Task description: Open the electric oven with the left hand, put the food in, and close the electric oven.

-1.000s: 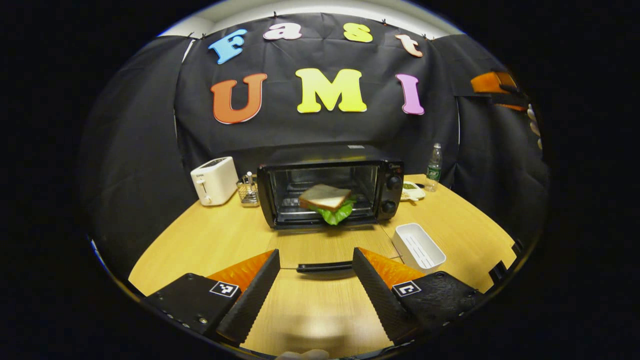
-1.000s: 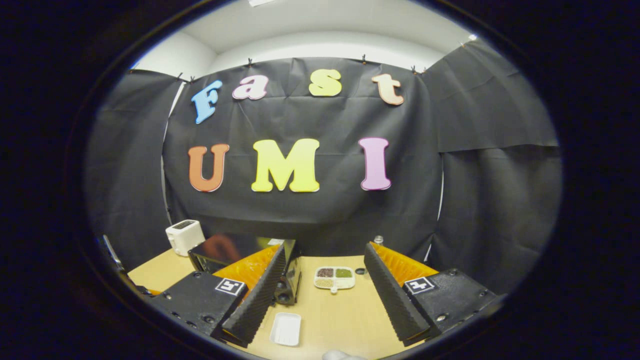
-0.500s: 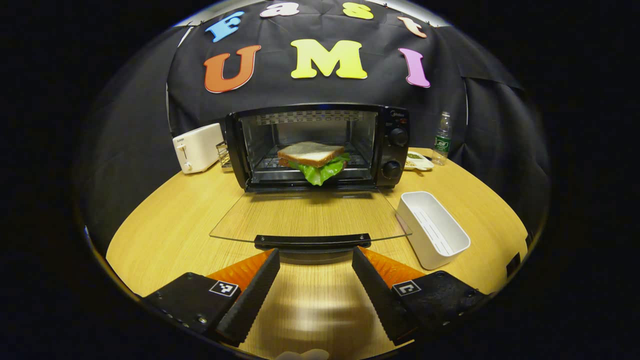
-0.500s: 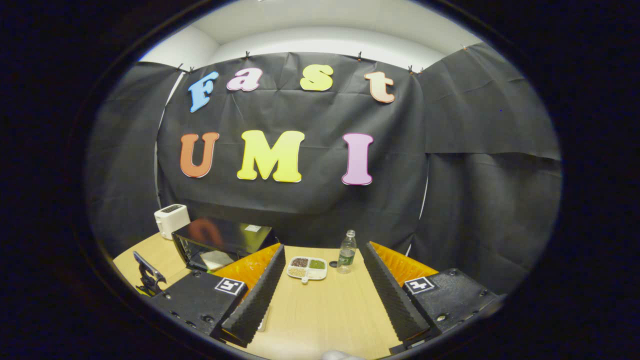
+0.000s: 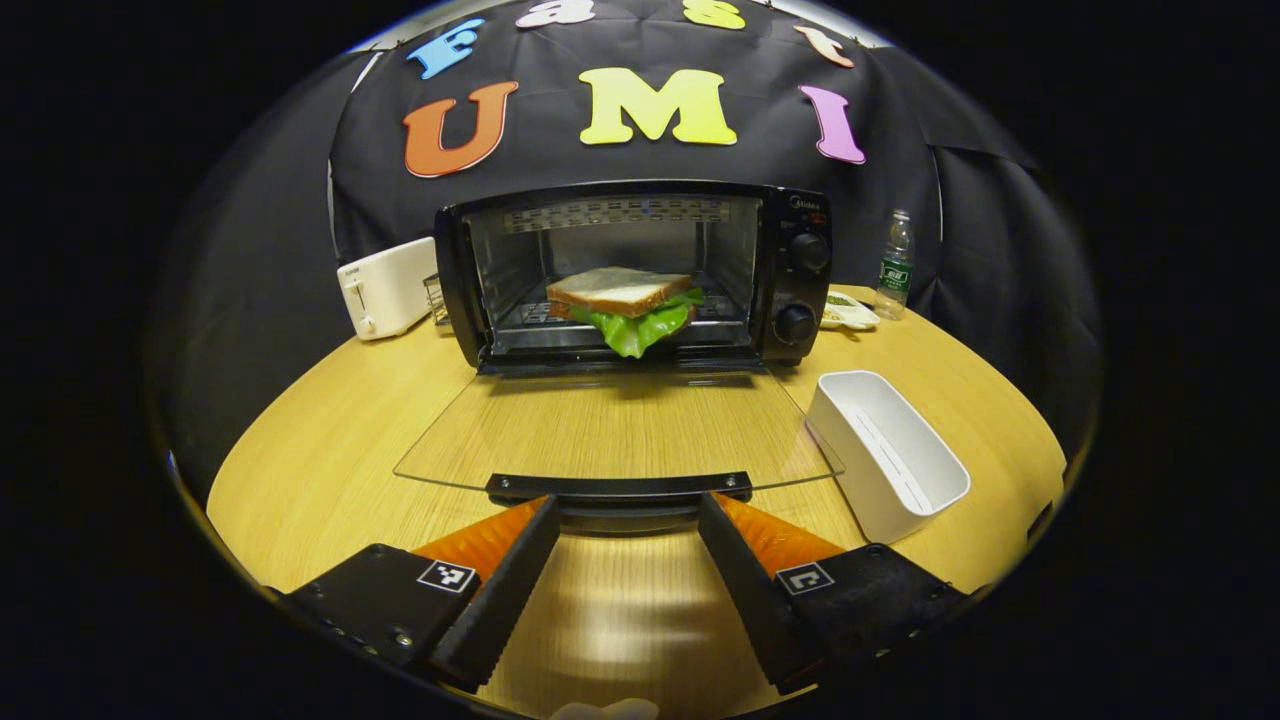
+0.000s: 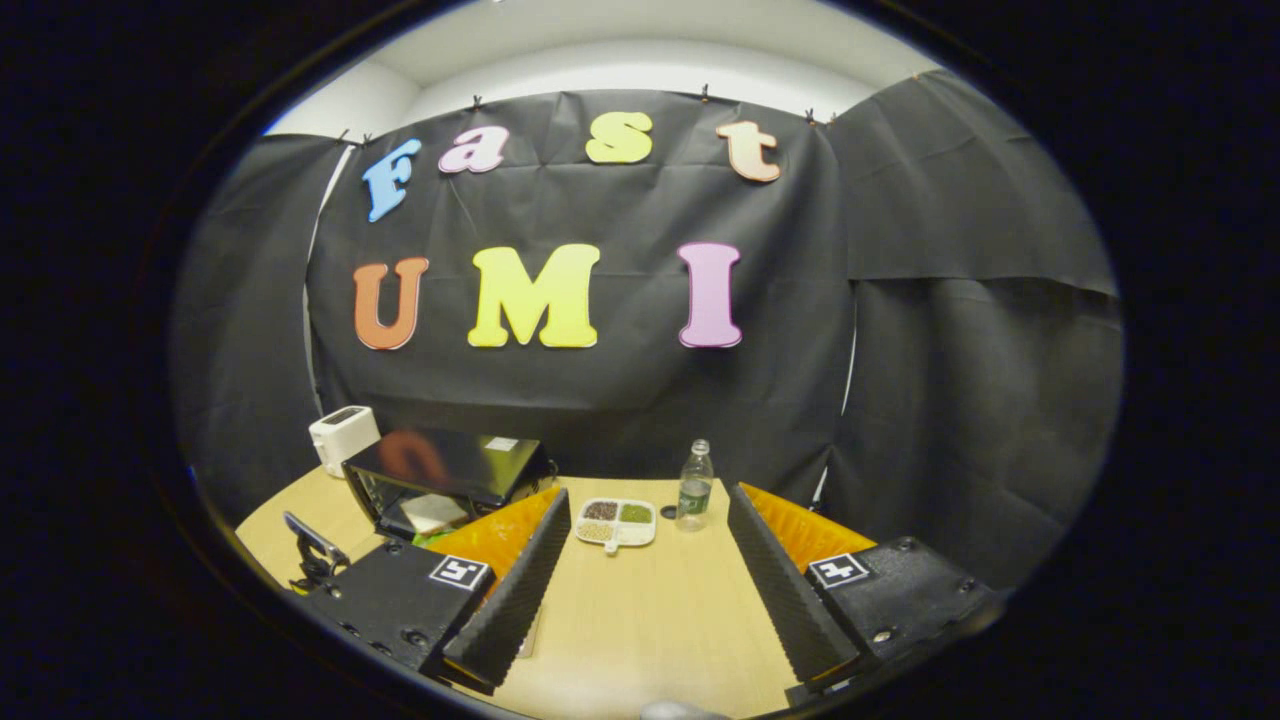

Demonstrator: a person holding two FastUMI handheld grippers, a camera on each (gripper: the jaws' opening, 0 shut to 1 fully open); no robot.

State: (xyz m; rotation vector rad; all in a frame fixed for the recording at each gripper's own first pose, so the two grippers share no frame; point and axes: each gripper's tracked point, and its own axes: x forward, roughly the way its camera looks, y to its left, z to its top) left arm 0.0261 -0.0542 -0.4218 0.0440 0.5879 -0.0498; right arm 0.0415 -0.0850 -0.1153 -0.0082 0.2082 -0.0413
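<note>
In the left gripper view your left gripper (image 5: 625, 525) sits at the bottom centre with its fingers spread wide and nothing between them. The door handle (image 5: 618, 487), a dark bar, lies just above the fingertips (image 5: 540, 515), spanning the gap between them; whether the tips touch it I cannot tell. The glass door (image 5: 615, 425) is folded down flat toward you over the wooden table (image 5: 330, 440). Behind it, in the upper middle of the frame, the electric oven (image 5: 795, 275) stands open, black, with two knobs at its right side. The sandwich (image 5: 622, 300) rests on the rack inside: a slice of bread on top, green lettuce hanging over the front edge.

To the right of the door lies a white tray (image 5: 885, 455); a white toaster (image 5: 385, 287) stands left of the oven.

In the right gripper view your right gripper (image 6: 648, 535) is at the bottom, fingers apart and empty, above bare table, with the oven (image 6: 440, 475) at lower left and a bottle (image 6: 694, 490) near centre.
</note>
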